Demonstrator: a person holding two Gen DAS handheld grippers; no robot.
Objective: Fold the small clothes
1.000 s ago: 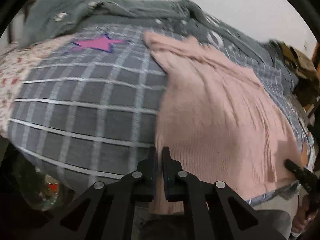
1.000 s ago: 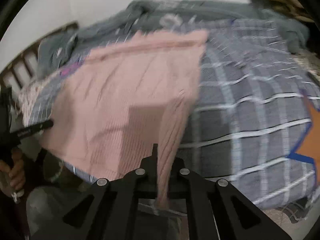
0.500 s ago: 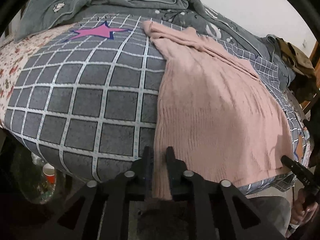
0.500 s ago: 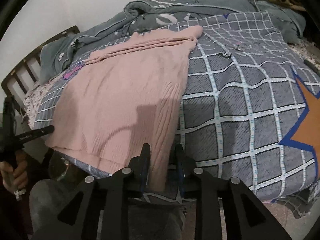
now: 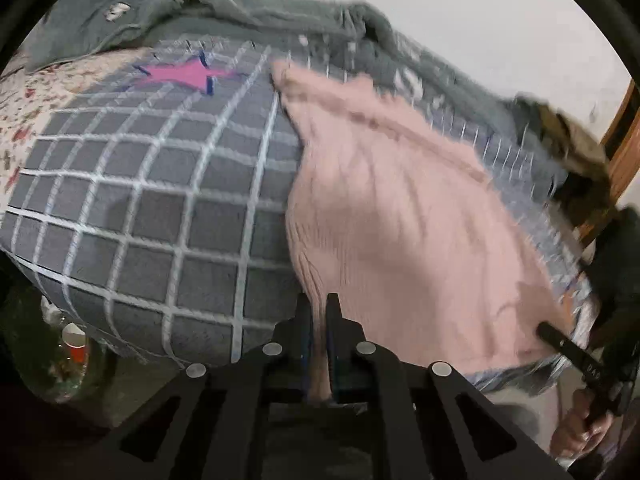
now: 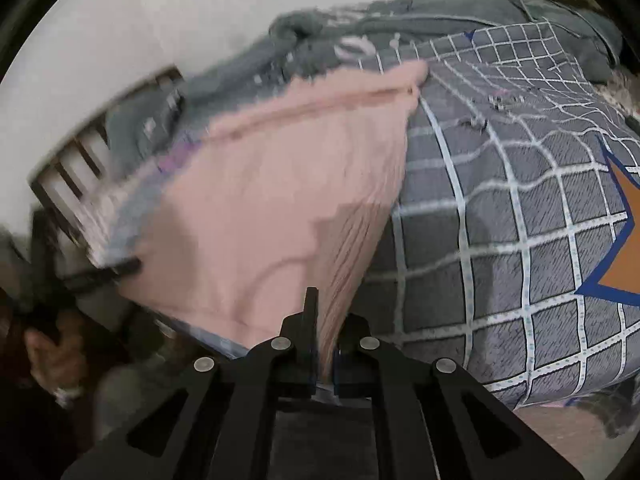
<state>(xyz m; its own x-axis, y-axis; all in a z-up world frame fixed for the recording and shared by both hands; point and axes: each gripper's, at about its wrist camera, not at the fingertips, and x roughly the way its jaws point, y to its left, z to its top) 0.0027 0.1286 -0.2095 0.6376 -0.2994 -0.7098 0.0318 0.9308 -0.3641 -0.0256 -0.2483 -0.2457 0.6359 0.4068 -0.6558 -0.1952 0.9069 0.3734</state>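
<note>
The pink knit sweater [image 5: 400, 216] lies spread on the bed, over the grey checked bedspread [image 5: 160, 216], with its far end up near the rumpled grey quilt [image 5: 256, 12] by the wall and its near hem hanging at the bed's edge right in front of you. Your left hand-held gripper [image 5: 318, 320] is pinched on the near left corner of that hem, the ribbed cloth running down between its two fingers. Your right hand-held gripper [image 6: 326, 320] clamps the opposite near corner the same way, with a stretched fold of knit rising from between its fingers. From each camera, the other hand-held gripper shows at the far side of the hem. A pink star [image 5: 188, 74] is printed on the bedspread left of the sweater, an orange star [image 6: 624, 248] to its right. Both views are motion-blurred.
</note>
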